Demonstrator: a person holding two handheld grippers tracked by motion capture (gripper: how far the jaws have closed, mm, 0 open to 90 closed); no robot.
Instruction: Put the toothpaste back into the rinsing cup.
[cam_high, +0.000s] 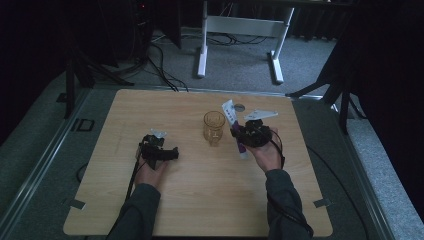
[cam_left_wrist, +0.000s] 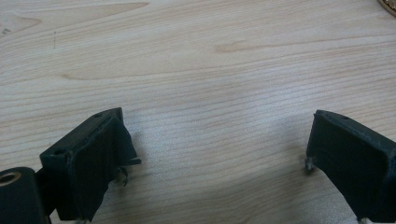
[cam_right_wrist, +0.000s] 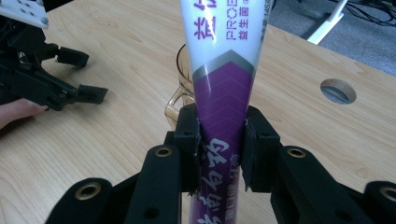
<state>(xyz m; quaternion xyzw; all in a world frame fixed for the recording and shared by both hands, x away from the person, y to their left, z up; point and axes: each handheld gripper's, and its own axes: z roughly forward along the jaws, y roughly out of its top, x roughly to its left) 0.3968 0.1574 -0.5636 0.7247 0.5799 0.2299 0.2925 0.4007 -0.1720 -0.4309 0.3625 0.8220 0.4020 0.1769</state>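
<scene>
High view: amber glass mug (cam_high: 214, 127) stands mid-surface (cam_high: 200, 200), contents can't tell; right tongs (cam_high: 239, 134) just beside it, left tongs (cam_high: 172, 152) well apart.
Left gripper view: jaws spread wide over bare wood.
Right gripper view: jaws clamped on purple-white tube (cam_right_wrist: 219, 70), mug behind it.

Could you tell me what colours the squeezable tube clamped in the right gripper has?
Purple and white tube with a grey chevron band; right gripper view.

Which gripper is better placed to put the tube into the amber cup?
Probably the right gripper: it is shut on the tube, beside the amber cup. The left gripper is open, farther away.
</scene>
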